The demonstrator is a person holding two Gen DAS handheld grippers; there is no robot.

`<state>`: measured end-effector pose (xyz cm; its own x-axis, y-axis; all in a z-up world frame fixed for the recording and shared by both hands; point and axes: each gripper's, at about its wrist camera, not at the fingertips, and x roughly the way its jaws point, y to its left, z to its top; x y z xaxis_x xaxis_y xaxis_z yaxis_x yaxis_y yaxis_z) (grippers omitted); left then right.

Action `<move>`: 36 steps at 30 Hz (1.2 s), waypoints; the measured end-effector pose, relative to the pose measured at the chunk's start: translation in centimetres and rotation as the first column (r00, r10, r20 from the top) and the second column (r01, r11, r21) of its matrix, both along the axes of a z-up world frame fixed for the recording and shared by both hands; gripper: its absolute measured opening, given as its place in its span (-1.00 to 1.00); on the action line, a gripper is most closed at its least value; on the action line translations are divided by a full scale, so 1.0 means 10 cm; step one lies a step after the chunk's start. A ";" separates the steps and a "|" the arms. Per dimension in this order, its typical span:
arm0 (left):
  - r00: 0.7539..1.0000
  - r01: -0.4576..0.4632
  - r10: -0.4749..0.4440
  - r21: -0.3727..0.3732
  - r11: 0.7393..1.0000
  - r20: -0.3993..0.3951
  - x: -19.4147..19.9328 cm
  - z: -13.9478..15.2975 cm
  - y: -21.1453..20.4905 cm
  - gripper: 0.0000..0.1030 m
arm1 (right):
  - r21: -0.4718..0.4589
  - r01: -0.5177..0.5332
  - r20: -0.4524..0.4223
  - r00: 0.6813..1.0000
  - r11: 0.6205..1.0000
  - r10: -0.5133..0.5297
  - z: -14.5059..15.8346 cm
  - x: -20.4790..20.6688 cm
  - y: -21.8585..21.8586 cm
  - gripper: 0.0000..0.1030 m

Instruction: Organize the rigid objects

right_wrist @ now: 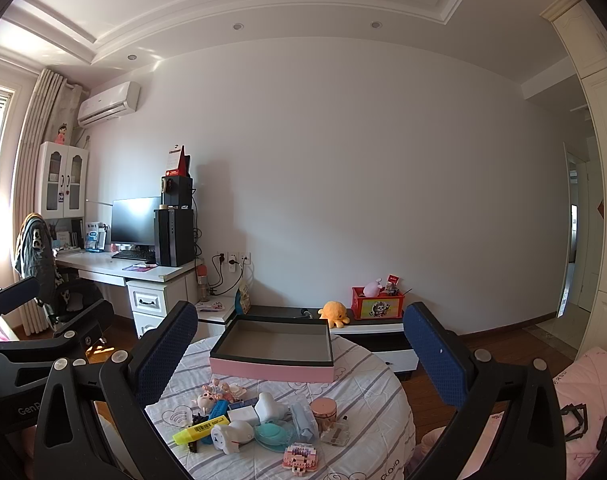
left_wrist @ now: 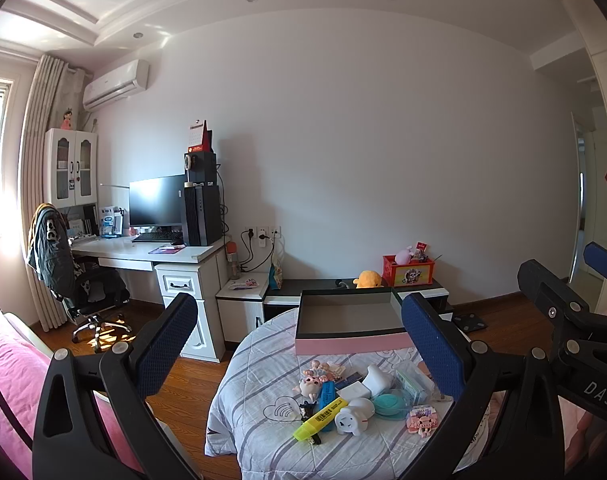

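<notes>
Trinkets lie in a loose pile on the near part of the round worktop (right_wrist: 367, 364), which is draped in a striped quilt, and none of them has reached the box yet. That box (right_wrist: 272, 347), pink-sided with a dark rim, sits at the far side of the same worktop, lidless and with nothing inside as far as both views show. So I judge the task to be at its very start: everything in the pile is left to move.

Counting what can be told apart: one yellow highlighter (right_wrist: 200, 428), one blue marker (left_wrist: 326, 394), one white round-bodied toy (right_wrist: 232, 435), one white adapter-like block (right_wrist: 269, 405), one small white box (right_wrist: 243, 415), one teal round case (right_wrist: 272, 433), one rose-coloured jar (right_wrist: 323, 409), one pink brick model (right_wrist: 300, 457), one pale pig figure (left_wrist: 311, 384), and one cluster of tiny dolls (right_wrist: 223, 387). A few clear packets and a small black piece are too jumbled to count surely.

The left tool (left_wrist: 299, 344) hangs above the pile with its jaws spread wide and gripping nothing. The right tool (right_wrist: 299, 354) is likewise released and empty, just beside it.
</notes>
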<state>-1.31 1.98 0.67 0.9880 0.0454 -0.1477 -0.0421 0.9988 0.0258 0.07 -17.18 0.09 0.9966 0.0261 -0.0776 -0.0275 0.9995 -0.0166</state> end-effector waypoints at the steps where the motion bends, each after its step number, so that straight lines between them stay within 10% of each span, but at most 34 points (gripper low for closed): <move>1: 1.000 -0.001 0.001 0.000 1.000 0.001 0.01 0.00 -0.01 1.00 | 0.001 0.000 0.000 1.000 1.000 0.000 0.00 0.00 0.00 1.00; 23: 1.000 0.001 -0.001 0.000 1.000 -0.003 0.00 -0.01 0.00 1.00 | -0.005 -0.007 -0.001 1.000 1.000 0.007 -0.02 0.01 0.01 1.00; 36: 0.991 0.019 -0.018 0.002 1.000 -0.130 0.52 -0.51 0.06 1.00 | 0.012 -0.068 -0.114 0.991 0.998 0.069 -0.46 0.47 -0.03 1.00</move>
<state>3.91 2.60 -4.45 0.9612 0.0280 -0.2744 -0.0198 0.9993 0.0325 4.79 -17.47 -4.53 0.9771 0.0951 -0.1905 -0.0971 0.9953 -0.0010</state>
